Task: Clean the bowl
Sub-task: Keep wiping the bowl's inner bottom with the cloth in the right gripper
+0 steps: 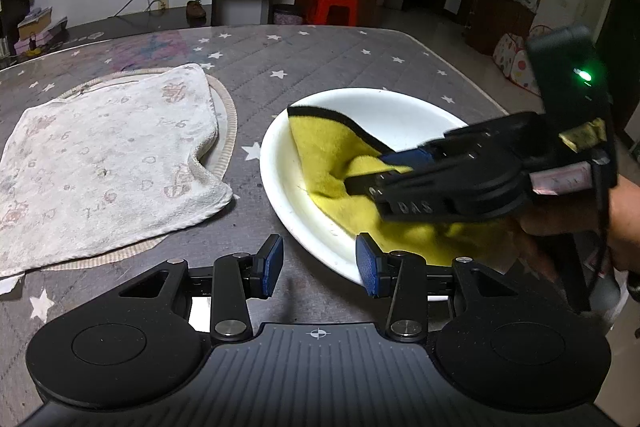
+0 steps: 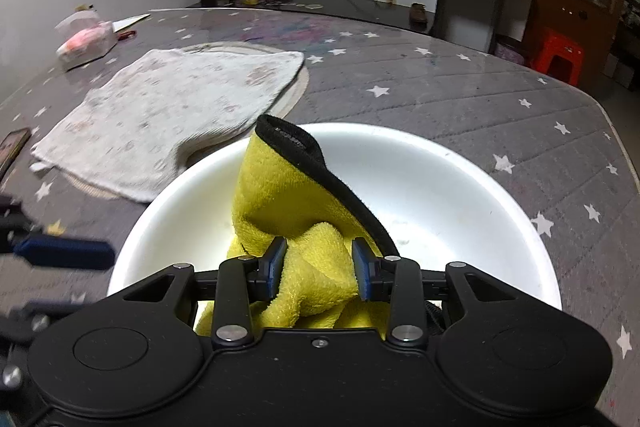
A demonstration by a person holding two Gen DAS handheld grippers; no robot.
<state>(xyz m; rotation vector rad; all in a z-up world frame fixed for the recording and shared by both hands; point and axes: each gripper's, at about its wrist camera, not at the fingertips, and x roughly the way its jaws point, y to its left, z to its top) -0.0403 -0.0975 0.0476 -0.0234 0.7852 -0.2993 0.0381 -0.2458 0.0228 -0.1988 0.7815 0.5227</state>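
**Cloth, plastic and quilted fabric**

The round white bowl [image 2: 460, 195] looks like smooth plastic with a soft sheen. The yellow cloth with black trim [image 2: 280, 195] inside it is fluffy, matt terry. The worn off-white towel [image 1: 108, 151] is rough, faded cotton. The grey star-printed worktop cover [image 1: 340, 67] is quilted, faintly glossy. The black gripper bodies are matt plastic with shiny metal pivots; the blue pads [image 1: 368, 263] look ribbed.

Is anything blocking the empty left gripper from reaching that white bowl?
Nothing visible does. The left gripper hangs open at the round white plastic bowl's near rim, with only bare table between its fingers. The yellow cloth lies inside the bowl.
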